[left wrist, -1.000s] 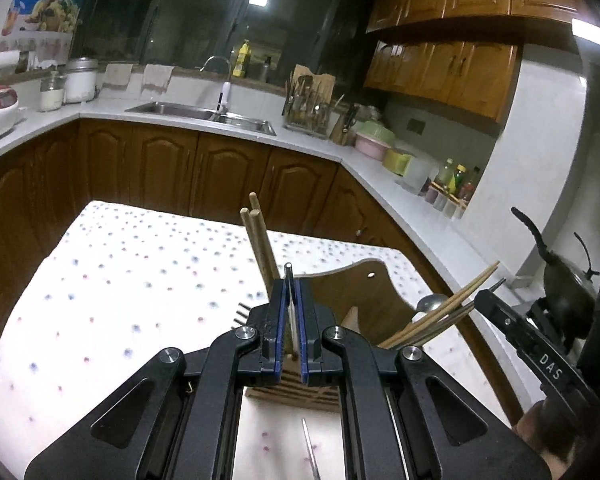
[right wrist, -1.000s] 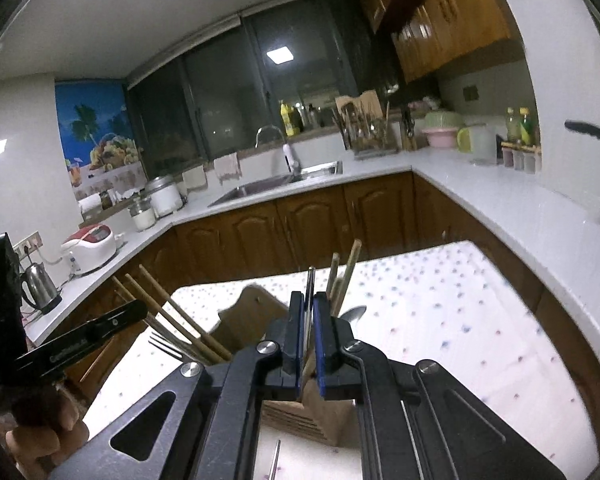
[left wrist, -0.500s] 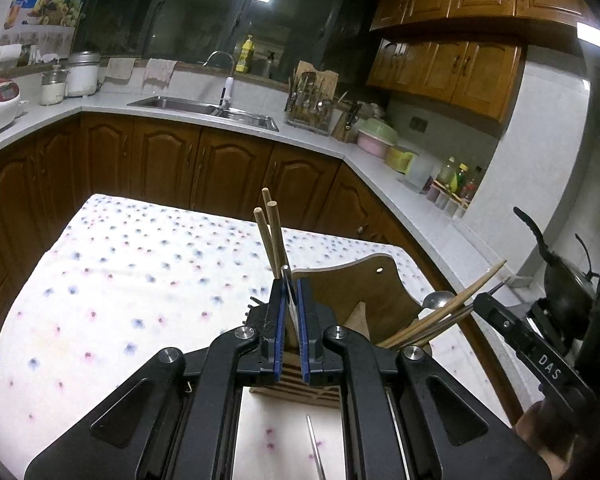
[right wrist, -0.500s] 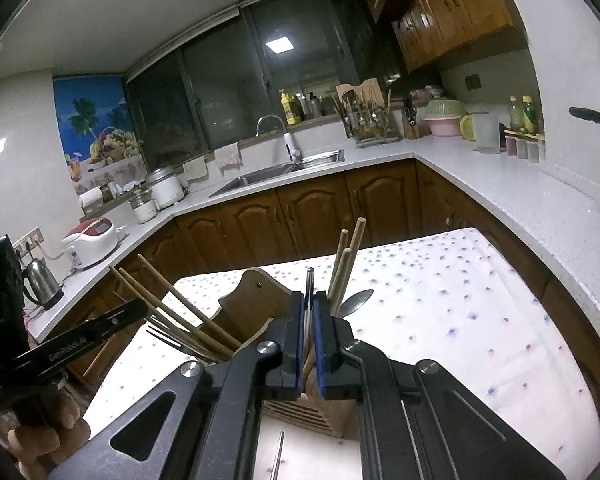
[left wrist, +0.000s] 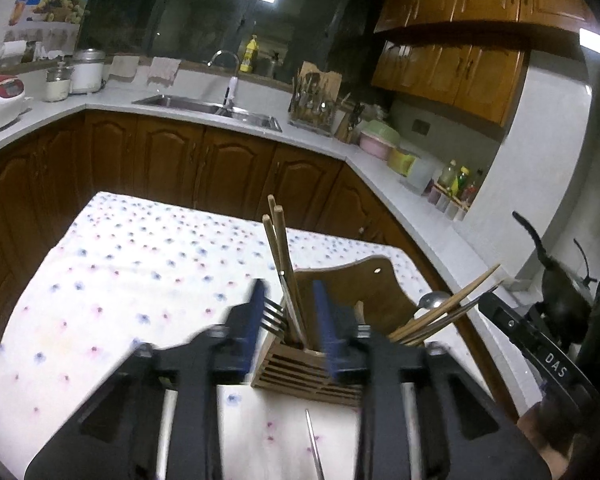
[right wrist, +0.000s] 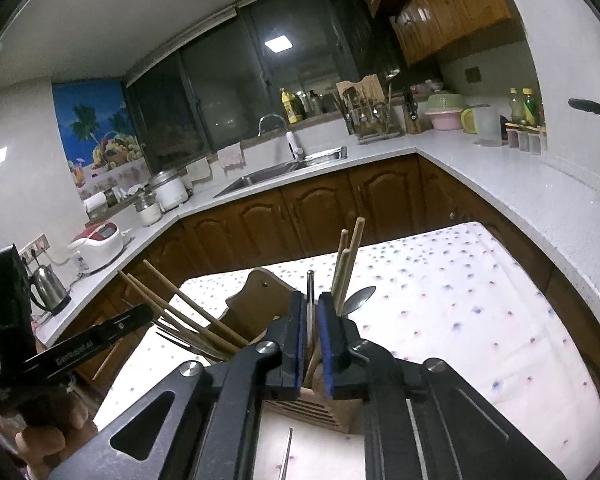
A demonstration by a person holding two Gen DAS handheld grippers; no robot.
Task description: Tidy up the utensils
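A slatted wooden utensil holder [left wrist: 300,368] with a tall curved back board stands on the dotted tablecloth [left wrist: 112,280]. It holds wooden chopsticks [left wrist: 280,248], a fork [left wrist: 274,318] and a spoon [left wrist: 432,300]. My left gripper [left wrist: 286,320] is open, its blue pads either side of the upright chopsticks. My right gripper [right wrist: 312,324] is shut on a thin dark metal utensil handle [right wrist: 310,292] that stands over the holder [right wrist: 300,408]. More chopsticks [right wrist: 180,312] lean out to the left in the right wrist view.
A thin metal utensil [left wrist: 314,444] lies on the cloth in front of the holder. Wooden cabinets and a white counter with a sink [left wrist: 208,106] ring the table. A dark pan [left wrist: 556,280] sits at the right.
My left gripper has opened and let go of the chopsticks, which now stand in the holder. My right gripper stays shut on the metal handle and has lowered slightly.
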